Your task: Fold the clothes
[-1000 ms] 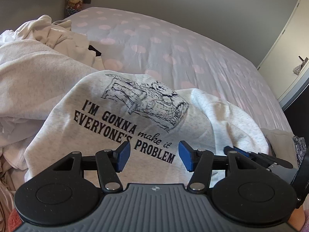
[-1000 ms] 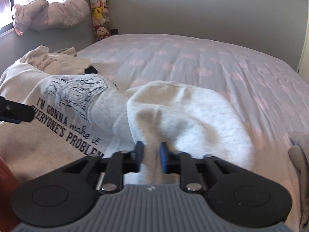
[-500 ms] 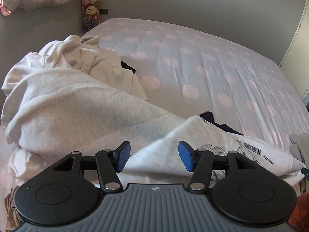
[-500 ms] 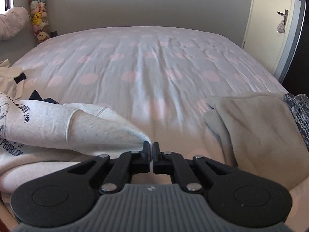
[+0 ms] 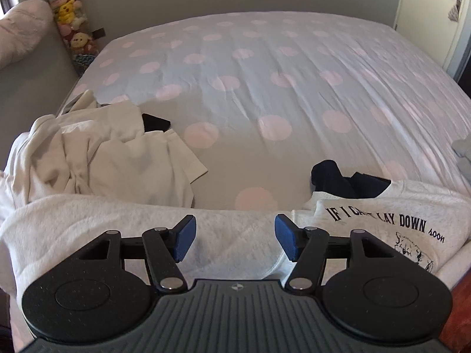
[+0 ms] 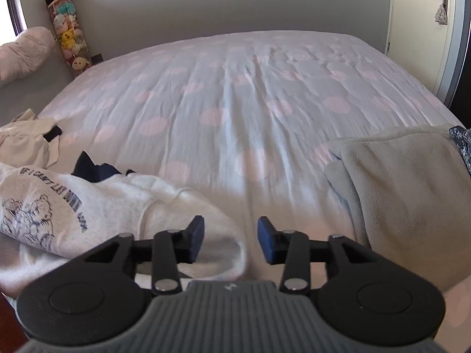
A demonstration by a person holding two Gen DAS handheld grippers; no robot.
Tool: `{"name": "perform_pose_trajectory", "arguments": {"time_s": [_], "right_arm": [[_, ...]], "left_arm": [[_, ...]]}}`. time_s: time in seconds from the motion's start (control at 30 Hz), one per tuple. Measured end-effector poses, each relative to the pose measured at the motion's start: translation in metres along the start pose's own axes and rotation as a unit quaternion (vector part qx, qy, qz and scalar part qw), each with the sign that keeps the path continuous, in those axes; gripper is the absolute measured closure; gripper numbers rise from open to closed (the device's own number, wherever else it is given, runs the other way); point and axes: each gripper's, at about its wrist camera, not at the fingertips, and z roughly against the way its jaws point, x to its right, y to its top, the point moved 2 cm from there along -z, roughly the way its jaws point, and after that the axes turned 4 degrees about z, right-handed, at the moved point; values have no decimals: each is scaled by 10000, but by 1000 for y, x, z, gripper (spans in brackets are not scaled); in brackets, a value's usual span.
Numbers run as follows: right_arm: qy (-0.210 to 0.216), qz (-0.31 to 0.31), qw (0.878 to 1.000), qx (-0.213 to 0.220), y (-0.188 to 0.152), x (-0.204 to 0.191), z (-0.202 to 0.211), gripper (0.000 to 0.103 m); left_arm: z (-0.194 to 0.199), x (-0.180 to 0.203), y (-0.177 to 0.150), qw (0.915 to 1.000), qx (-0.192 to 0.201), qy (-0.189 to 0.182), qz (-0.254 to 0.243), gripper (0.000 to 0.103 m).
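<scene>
A light grey sweatshirt with dark printed lettering lies across the near edge of the bed, a dark navy collar piece showing above it. My left gripper hovers just over its sleeve part, jaws opening, pads apart from the cloth. In the right wrist view the same sweatshirt lies at lower left, its sleeve end under my right gripper. The right jaws are opening and the pads press on nothing.
The bed has a pale sheet with pink dots. A cream pile of clothes lies at the left. A folded beige-grey garment lies at the right. Stuffed toys hang in the far left corner; a door is at right.
The right gripper, earlier shut on the sweatshirt's sleeve, carried it to the right and has now opened and let it go. The left view swung from the front print to the sleeve side.
</scene>
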Motion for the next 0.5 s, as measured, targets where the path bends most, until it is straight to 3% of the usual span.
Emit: {"name": "perform_pose_trajectory", "arguments": {"time_s": [0.1, 0.27, 0.4, 0.5], "right_arm": [[177, 28, 9998, -21, 10, -5, -9, 49], [413, 49, 9989, -203, 23, -8, -35, 40], [549, -93, 9977, -398, 34, -3, -62, 35], [661, -242, 9959, -565, 44, 4, -85, 31]], "left_arm": [[-14, 5, 5, 9968, -278, -33, -745, 43], [-31, 12, -1, 9799, -710, 17, -1862, 34], [-49, 13, -7, 9682, -1032, 31, -2277, 32], [-65, 16, -10, 9645, -1156, -1, -2375, 29]]}}
